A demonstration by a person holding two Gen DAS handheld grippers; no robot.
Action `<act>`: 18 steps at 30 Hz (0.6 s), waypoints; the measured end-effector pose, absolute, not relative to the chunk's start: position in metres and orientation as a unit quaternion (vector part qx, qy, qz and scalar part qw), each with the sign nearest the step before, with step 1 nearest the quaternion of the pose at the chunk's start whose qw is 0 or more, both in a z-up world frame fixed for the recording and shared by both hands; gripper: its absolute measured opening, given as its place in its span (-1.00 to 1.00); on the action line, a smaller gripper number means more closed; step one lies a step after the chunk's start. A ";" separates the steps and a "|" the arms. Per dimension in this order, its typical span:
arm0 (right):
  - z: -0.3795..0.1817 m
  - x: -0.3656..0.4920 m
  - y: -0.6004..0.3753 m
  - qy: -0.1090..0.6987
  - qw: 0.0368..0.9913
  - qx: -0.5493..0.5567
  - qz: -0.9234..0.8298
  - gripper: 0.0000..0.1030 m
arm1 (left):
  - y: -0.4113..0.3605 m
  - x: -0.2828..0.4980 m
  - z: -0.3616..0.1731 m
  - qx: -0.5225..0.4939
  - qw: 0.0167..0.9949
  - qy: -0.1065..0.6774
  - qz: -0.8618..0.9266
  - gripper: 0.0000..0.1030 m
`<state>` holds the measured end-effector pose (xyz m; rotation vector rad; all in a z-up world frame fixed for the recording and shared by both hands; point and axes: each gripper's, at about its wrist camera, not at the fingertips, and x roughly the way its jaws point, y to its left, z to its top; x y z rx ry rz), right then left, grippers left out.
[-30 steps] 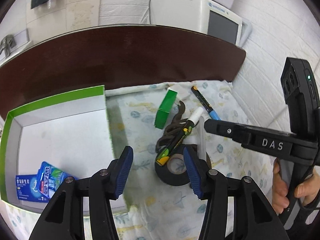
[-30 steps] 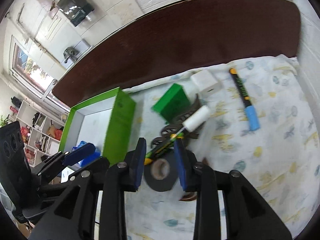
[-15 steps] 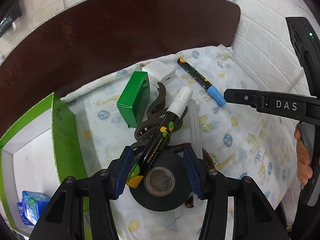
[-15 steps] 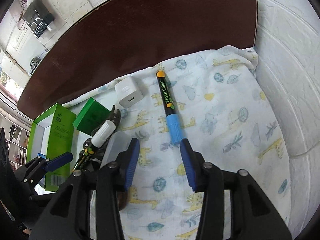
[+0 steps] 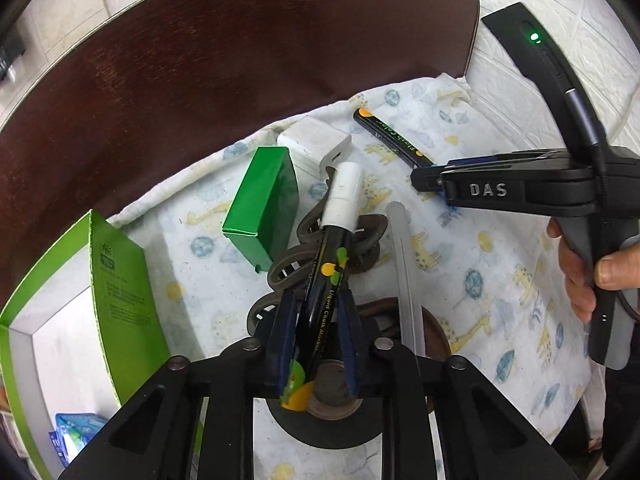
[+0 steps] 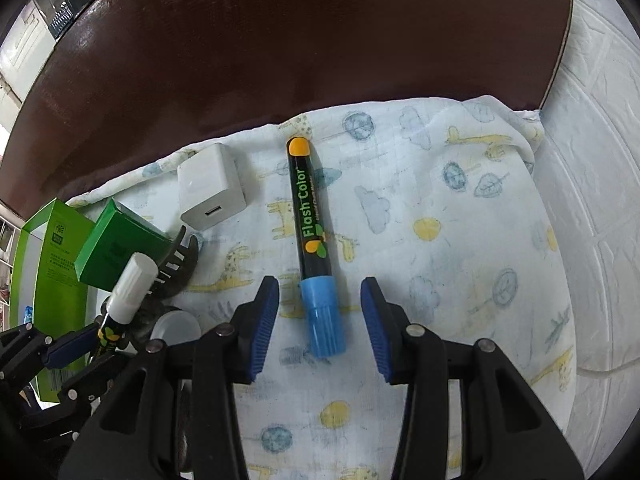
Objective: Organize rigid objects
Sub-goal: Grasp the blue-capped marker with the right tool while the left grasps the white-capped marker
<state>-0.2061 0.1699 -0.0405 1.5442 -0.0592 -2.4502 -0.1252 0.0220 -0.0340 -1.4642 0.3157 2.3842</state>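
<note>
Holding blue packets, green box; left tongs closing, clamping white-capped marker; right tongs apart, straddling blue-capped marker.

You see a glossy plastic marker on thin, matt printed cloth; the worktop is polished dark wood, the green box glossy card.

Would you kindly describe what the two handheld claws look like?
Both are matte black plastic with ribbed blue pads: the left claw and the right claw. The left view shows "DAS" in white on the right claw's side, a green light on its handle and a dark cable.
</note>
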 end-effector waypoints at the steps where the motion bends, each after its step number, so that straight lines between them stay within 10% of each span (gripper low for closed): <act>1: -0.041 -0.207 0.169 -0.016 0.121 0.527 -0.841 -0.18 | 0.023 -0.124 -0.034 -0.512 0.162 0.112 0.836 -0.67; 5: -0.041 -0.210 0.161 0.012 0.114 0.519 -0.847 -0.21 | 0.029 -0.123 -0.033 -0.508 0.162 0.126 0.837 -0.69; 8: -0.042 -0.208 0.155 0.038 0.107 0.513 -0.851 -0.65 | 0.029 -0.122 -0.033 -0.507 0.162 0.122 0.837 -0.70; 18: -0.022 -0.185 0.176 -0.044 0.141 0.511 -0.847 -0.66 | 0.021 -0.118 -0.022 -0.499 0.167 0.083 0.847 -0.71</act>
